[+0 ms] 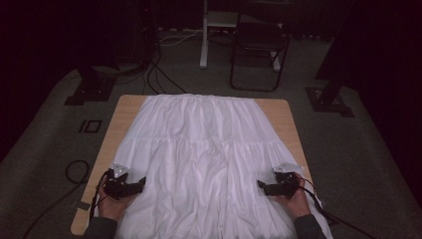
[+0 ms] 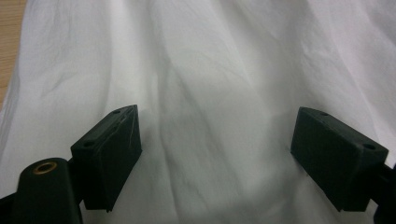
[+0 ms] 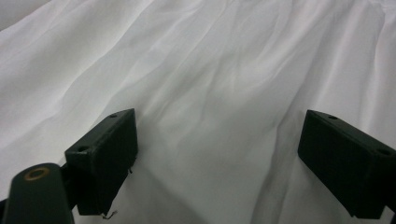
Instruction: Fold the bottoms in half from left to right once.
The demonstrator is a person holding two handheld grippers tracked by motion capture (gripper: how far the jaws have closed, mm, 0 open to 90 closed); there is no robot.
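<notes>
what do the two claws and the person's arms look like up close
Both the left claw and the right claw are black, each topped with a grey three-cornered plate and trailing a thin black cable. The jaws are chunky black blocks with small screw holes; a brass-ringed hole sits beside one. The person wears dark grey sleeves.

White pleated cloth garment (image 1: 204, 159) spread across light wooden tabletop (image 1: 117, 124), left claw (image 1: 142, 183) and right claw (image 1: 260, 185) at its near side edges, black folding chair (image 1: 259, 40) far behind.

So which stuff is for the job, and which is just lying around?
For the job:
- white skirt, spread flat on the wooden table
- left tongs, open, at its left edge
- right tongs, open, at its right edge

Just lying about:
- black chair
- floor cables
- white stand
</notes>
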